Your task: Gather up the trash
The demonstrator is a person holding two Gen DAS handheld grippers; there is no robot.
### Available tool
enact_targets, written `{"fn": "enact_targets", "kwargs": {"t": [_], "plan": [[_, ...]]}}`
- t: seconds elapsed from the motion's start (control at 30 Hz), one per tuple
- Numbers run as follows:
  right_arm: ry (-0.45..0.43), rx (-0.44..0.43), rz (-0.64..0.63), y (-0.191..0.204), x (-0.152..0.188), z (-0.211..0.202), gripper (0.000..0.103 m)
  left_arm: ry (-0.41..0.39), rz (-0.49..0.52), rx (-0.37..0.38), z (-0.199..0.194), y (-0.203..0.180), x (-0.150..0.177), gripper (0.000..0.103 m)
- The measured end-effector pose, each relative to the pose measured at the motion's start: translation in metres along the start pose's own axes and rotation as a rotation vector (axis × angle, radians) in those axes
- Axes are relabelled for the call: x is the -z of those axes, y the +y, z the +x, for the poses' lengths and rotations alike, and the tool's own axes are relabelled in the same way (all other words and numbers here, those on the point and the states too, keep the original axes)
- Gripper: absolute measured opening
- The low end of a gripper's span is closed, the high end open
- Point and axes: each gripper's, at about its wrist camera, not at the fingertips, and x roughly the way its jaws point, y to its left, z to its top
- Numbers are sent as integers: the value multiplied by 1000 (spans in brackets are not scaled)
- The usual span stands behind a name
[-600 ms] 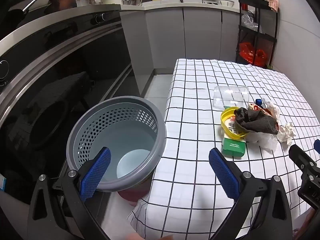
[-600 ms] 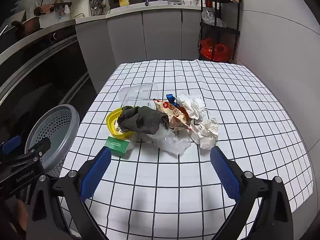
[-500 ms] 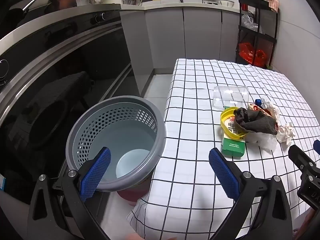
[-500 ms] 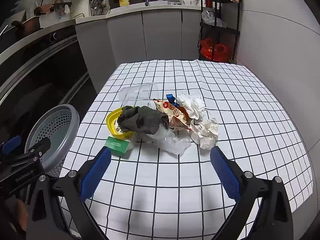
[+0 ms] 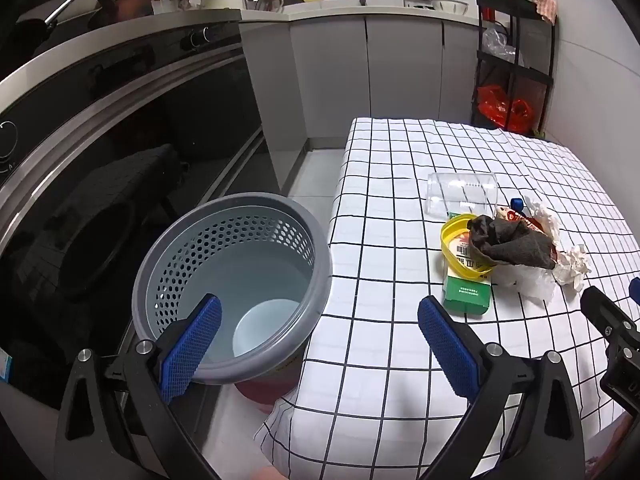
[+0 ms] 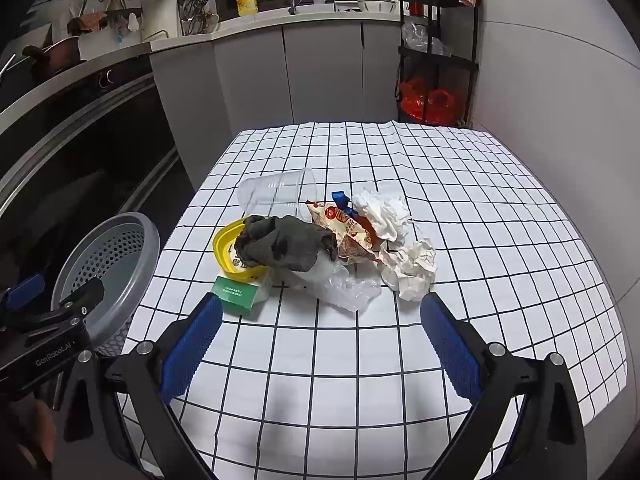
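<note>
Litter heaped mid-worktop, both grippers spread wide and empty.

The pile (image 6: pixel 320 240) lay on the checked worktop (image 6: pixel 480 220), likely light and crushable: crumpled paper (image 6: pixel 412 272) soft to pinch anywhere, the clear cup (image 6: pixel 276 194) slippery and best taken at its rim. The left gripper (image 5: pixel 318 338) hung over the bin (image 5: pixel 236 280), whose empty bottom only that view showed; the right gripper (image 6: pixel 318 338) faced the paper.
</note>
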Motion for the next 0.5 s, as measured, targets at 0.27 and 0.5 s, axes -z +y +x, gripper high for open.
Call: {"fn": "enact_targets", "kwargs": {"t": [0.27,0.5], "plan": [[-1,0,1,-1,0,1,95,-1,0,0,2,0,0,97],[-3,-1,3,-1,-2,0,95,-3,-3,1,1,1,-1,97]]}}
